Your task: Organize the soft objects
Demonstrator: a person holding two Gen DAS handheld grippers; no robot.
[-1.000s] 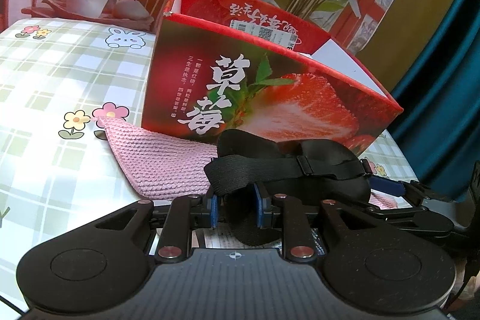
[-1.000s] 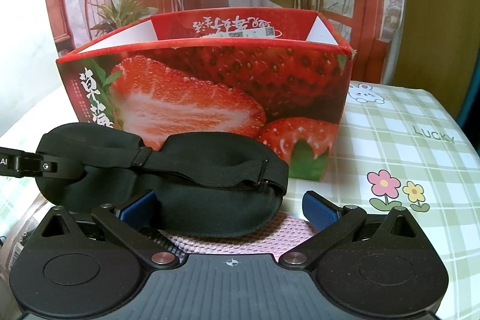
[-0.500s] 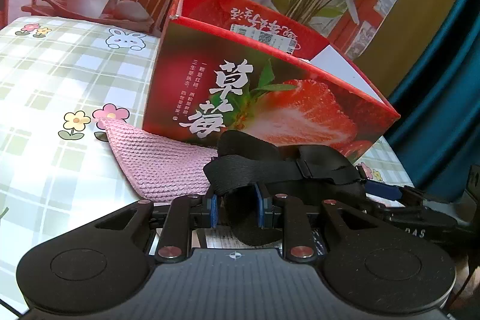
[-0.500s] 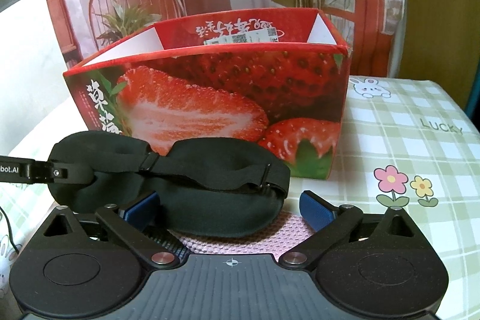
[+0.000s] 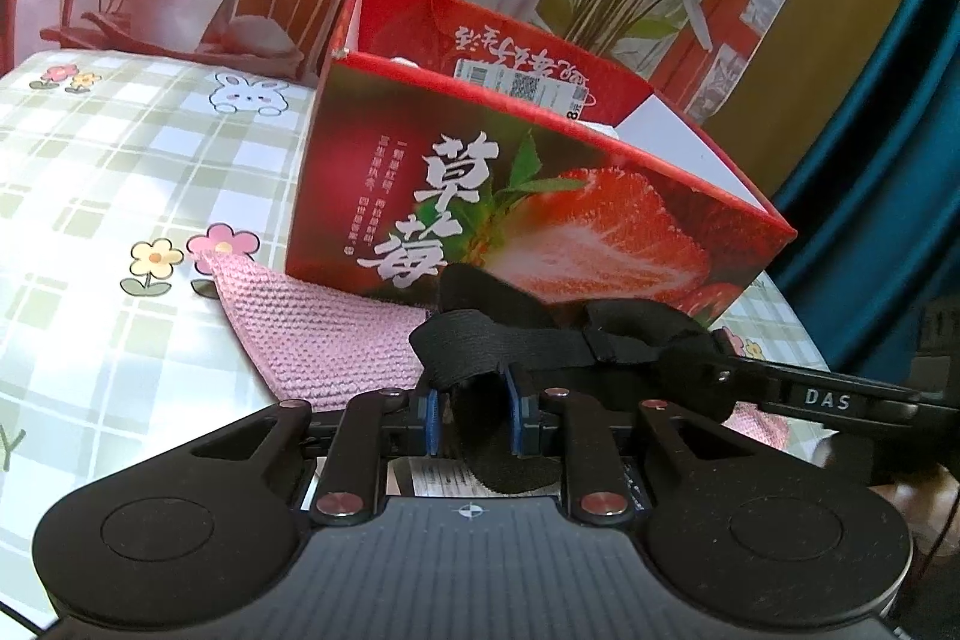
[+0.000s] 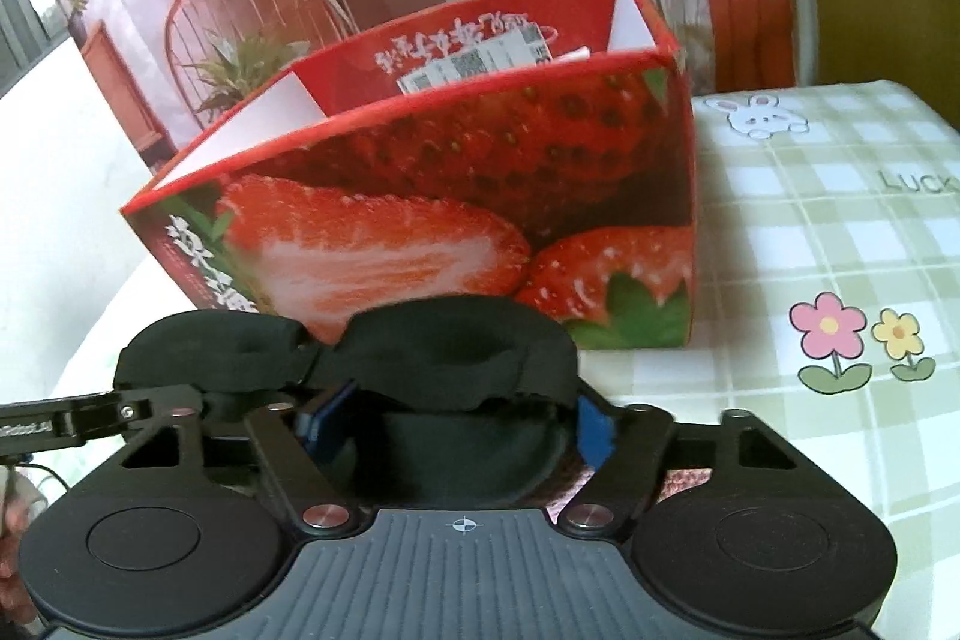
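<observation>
Nearest, the left gripper [image 5: 470, 415] is clamped on the black eye mask [image 5: 624, 340] while the right gripper's [image 6: 453, 424] fingers bracket its other end – firm grip unclear – above the pink cloth [image 5: 327, 340]; next, I judge, lift toward twelve o'clock into the strawberry box [image 5: 510, 196].

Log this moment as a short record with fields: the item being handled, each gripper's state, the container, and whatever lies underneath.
item: black padded sleep mask with elastic strap, lifted in front of the box
left gripper: shut on the mask's end and strap
right gripper: fingers on either side of the other end; contact cannot be told
container: open red cardboard strawberry box, behind the mask
underneath: pink knitted cloth, flat on the green checked tablecloth
mask in box: not yet
</observation>
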